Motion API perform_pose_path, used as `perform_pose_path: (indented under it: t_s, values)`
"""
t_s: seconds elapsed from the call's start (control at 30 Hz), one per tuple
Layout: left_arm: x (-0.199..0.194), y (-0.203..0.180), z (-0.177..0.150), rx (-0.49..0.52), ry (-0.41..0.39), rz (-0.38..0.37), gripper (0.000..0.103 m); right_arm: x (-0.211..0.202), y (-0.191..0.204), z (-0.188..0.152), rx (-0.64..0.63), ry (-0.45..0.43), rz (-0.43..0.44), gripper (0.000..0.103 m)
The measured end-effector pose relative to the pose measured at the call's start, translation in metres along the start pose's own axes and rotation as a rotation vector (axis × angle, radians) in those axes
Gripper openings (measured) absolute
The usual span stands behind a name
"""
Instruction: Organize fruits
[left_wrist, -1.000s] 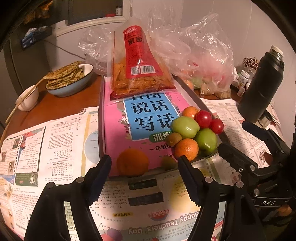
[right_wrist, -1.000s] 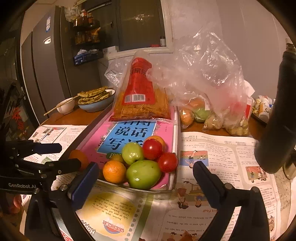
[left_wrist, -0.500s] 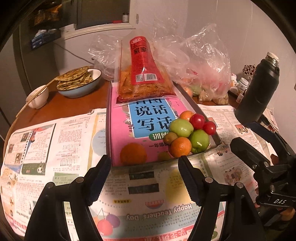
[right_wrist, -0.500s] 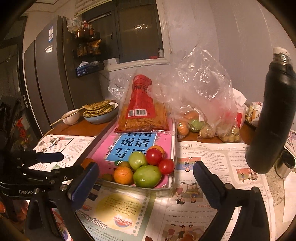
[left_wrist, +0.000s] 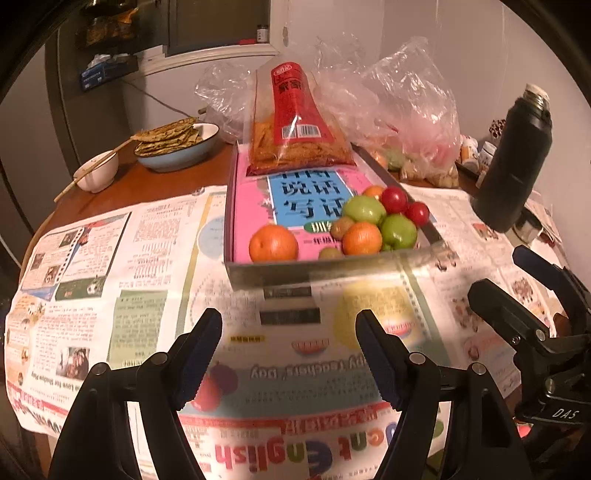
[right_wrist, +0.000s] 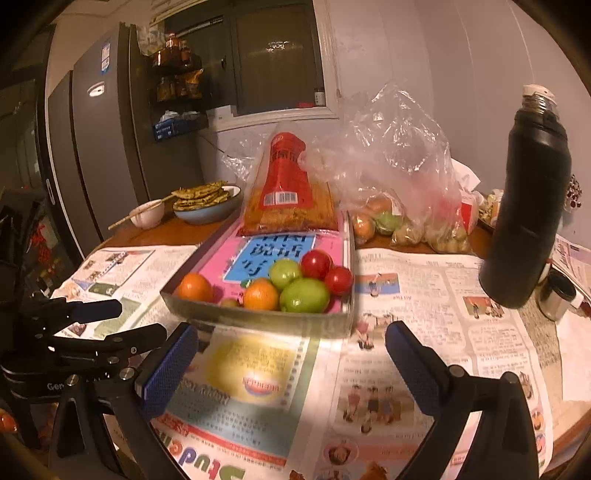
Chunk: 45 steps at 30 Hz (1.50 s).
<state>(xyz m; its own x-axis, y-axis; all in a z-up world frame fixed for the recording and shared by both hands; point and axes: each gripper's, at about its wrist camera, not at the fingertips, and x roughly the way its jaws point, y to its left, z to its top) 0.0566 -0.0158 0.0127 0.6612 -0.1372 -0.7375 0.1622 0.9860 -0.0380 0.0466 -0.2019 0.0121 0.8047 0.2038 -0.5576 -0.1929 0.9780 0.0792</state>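
Both grippers have drawn back from the tray (left_wrist: 332, 269) since a second ago, so the fruit sits farther ahead of them and more newspaper (left_wrist: 147, 295) shows between.

The left gripper (left_wrist: 288, 350) hangs over the newspaper with its jaws spread and nothing between them; the right gripper (right_wrist: 291, 354) is likewise spread and empty. Past the fingertips lies the grey tray, its long axis running straight away from the tools. A lone orange (left_wrist: 273, 243) rests at its near left corner, apart from the cluster at the near right: another orange (left_wrist: 362, 238), two green fruits (left_wrist: 399, 230), two red tomatoes (left_wrist: 394, 199) and small brownish fruits (too small to name, and one half hidden by the tray's wall).

A pink booklet (left_wrist: 251, 192) lines the tray; a red-labelled snack bag (left_wrist: 295, 125) covers its far end. Beyond, clear plastic bags (right_wrist: 399, 177) hold more fruit, blurred by the film. To the right stands a black flask (right_wrist: 528, 206), its base cut off behind the newspaper's blur.
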Motion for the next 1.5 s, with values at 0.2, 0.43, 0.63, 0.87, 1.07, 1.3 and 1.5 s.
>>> perform_pose_path:
  t_s: [0.2, 0.43, 0.63, 0.87, 1.07, 1.3, 1.5]
  values:
    - [0.002, 0.002, -0.014, -0.015, 0.031, -0.002, 0.076, -0.006, -0.002, -0.013, 0.029, 0.009, -0.017, 0.102]
    - [0.001, 0.004, -0.022, -0.015, 0.039, 0.001, 0.076, -0.007, -0.002, -0.028, 0.043, 0.038, -0.011, 0.102]
    - [-0.001, 0.003, -0.022, -0.015, 0.035, 0.002, 0.076, -0.009, 0.001, -0.028, 0.050, 0.032, 0.001, 0.102]
    - [-0.001, 0.000, -0.023, -0.005, 0.031, 0.005, 0.076, -0.009, 0.006, -0.028, 0.038, 0.029, 0.005, 0.102]
    - [0.000, -0.002, -0.025, 0.000, 0.029, 0.013, 0.076, -0.007, 0.006, -0.029, 0.044, 0.037, 0.009, 0.102]
    - [0.001, -0.002, -0.025, 0.000, 0.029, 0.020, 0.076, -0.004, 0.006, -0.031, 0.048, 0.048, 0.010, 0.102]
    - [0.001, 0.000, -0.025, -0.005, 0.030, 0.022, 0.076, -0.003, 0.006, -0.031, 0.046, 0.048, 0.010, 0.102]
